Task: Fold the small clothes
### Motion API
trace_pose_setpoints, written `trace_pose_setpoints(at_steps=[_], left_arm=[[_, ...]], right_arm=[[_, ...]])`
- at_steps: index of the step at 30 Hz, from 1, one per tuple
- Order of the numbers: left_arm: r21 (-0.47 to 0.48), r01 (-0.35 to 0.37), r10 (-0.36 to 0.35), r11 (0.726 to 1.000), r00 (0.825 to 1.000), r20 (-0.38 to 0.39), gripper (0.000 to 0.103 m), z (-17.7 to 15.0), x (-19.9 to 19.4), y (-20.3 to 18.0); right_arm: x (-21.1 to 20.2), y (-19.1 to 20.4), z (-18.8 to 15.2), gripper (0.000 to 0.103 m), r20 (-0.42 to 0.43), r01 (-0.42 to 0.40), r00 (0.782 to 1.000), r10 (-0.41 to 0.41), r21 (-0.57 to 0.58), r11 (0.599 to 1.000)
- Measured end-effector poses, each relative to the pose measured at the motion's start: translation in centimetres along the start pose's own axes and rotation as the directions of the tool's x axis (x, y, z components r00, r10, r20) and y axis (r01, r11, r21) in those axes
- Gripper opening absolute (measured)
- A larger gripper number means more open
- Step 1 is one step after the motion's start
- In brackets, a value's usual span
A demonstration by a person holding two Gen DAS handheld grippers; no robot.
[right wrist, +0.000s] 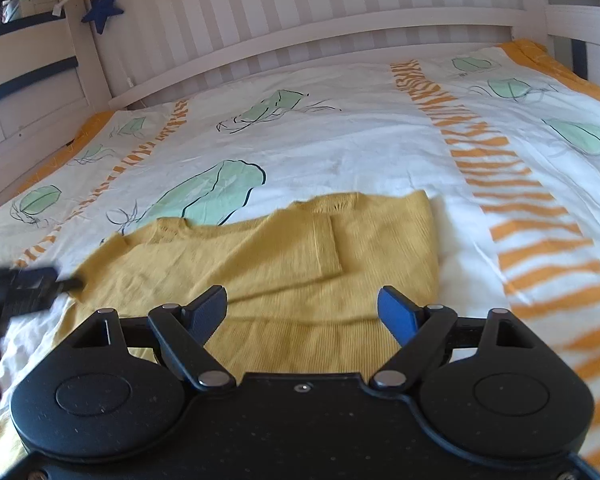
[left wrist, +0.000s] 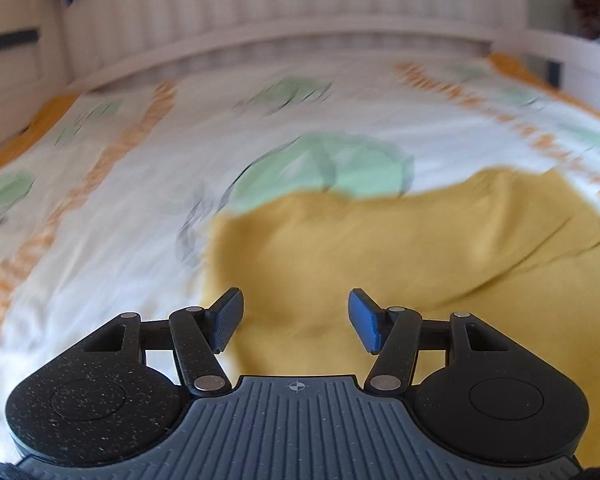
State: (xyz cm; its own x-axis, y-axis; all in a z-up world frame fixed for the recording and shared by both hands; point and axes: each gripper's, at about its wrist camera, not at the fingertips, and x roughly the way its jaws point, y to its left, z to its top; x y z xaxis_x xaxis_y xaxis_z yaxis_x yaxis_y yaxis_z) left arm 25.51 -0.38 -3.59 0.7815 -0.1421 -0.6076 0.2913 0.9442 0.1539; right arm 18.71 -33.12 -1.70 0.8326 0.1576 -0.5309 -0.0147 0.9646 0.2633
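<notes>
1. Right wrist view: our yellow sweater lies flat on the bed cover, with one sleeve folded across it.
2. Our right claw is spread apart above the sweater, holding nothing.
3. Our left claw is spread apart too, over the sweater's left side.
4. A blue star hangs on the white bed frame.

left gripper: black speckled plastic body, two round lobes lower left and lower right of frame, grey ribbed centre plate with a small crosshair mark. Black link arms on silver rivets, blue ribbed pads on the fingers.
right gripper: same black lobes and links, silver rivets, blue pads. Centre plate plain black, one small screw at its top edge.
</notes>
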Motion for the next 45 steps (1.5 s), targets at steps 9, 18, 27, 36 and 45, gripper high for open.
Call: trace_pose_setpoints(at_steps=[9,18,27,36,45], left_arm=[[-0.04,-0.018,0.016,0.999,0.999,-0.035,0.061,-3.4,2.0,3.5],[-0.13,-0.02,0.017,0.991,0.999,-0.028,0.079,-4.2,2.9,4.6],[-0.115,-0.033,0.029,0.993,0.999,-0.033,0.081,-4.3,3.1,4.3],[-0.11,-0.04,0.036,0.993,0.999,-0.035,0.082,-4.3,3.2,4.5],[-0.113,-0.037,0.034,0.993,0.999,-0.035,0.083,-4.3,3.2,4.7]], right_arm=[[5.4,-1.1,1.2,0.082,-0.043,0.016,0.999,-0.015,0.019,1.0],[8.3,-0.8,1.1,0.053,-0.053,0.011,0.999,-0.01,0.012,1.0],[5.9,0.1,3.5,0.017,-0.017,0.014,1.0,-0.014,0.002,1.0],[4.2,-3.4,3.7,0.02,-0.075,0.109,0.992,-0.106,0.036,0.993],[4.2,-3.8,0.2,0.049,-0.097,0.222,0.97,-0.225,-0.041,0.974]])
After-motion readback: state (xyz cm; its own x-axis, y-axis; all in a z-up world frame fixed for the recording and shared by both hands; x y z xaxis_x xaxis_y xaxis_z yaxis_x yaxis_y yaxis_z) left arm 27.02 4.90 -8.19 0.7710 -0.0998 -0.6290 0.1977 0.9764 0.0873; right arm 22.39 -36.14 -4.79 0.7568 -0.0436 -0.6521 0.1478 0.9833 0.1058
